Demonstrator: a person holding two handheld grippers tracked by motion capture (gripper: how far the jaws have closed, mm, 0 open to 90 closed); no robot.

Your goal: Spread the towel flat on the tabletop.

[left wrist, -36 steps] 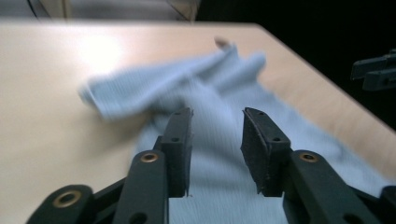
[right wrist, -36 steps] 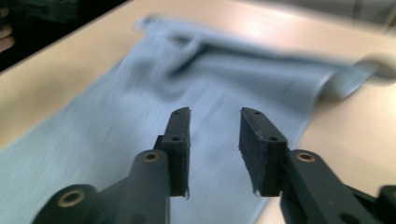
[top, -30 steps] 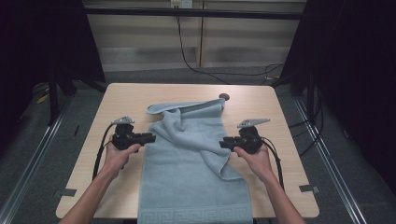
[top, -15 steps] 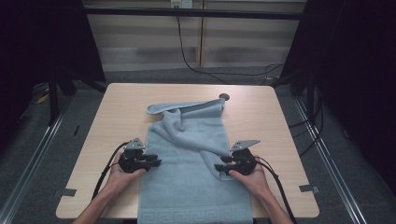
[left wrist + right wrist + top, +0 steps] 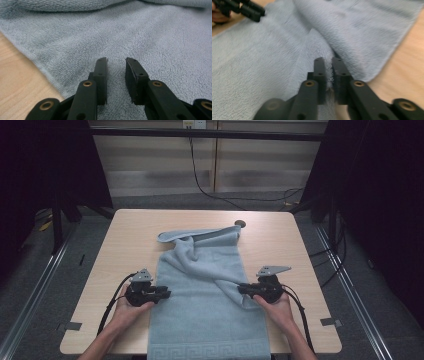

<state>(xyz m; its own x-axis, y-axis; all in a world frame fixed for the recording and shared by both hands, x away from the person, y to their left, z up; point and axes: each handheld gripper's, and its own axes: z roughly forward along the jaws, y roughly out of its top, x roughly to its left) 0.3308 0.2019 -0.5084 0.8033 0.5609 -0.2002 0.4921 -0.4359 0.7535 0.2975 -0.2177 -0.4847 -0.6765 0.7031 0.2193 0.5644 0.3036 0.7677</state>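
A light blue towel [image 5: 205, 317] lies lengthwise on the wooden table [image 5: 125, 235], rumpled and folded over at its far end, its near end hanging over the front edge. My left gripper [image 5: 166, 294] sits low at the towel's left edge. Its jaws stand a little apart over the towel [image 5: 155, 37], and nothing is pinched in my left gripper [image 5: 116, 62]. My right gripper [image 5: 241, 289] is at the right edge, where a diagonal fold ends. Its jaws have just been closing, and my right gripper [image 5: 327, 61] now pinches a ridge of towel [image 5: 249, 57].
A small dark round disc [image 5: 240, 224] lies on the table just past the towel's far right corner. Bare wood runs along both sides of the towel. Cables trail from both grippers toward the front edge. The other gripper [image 5: 244, 8] shows at the right gripper view's top left.
Both hands have slid toward the near edge along the towel's sides and sunk lower. The right jaws have closed on the towel fold.
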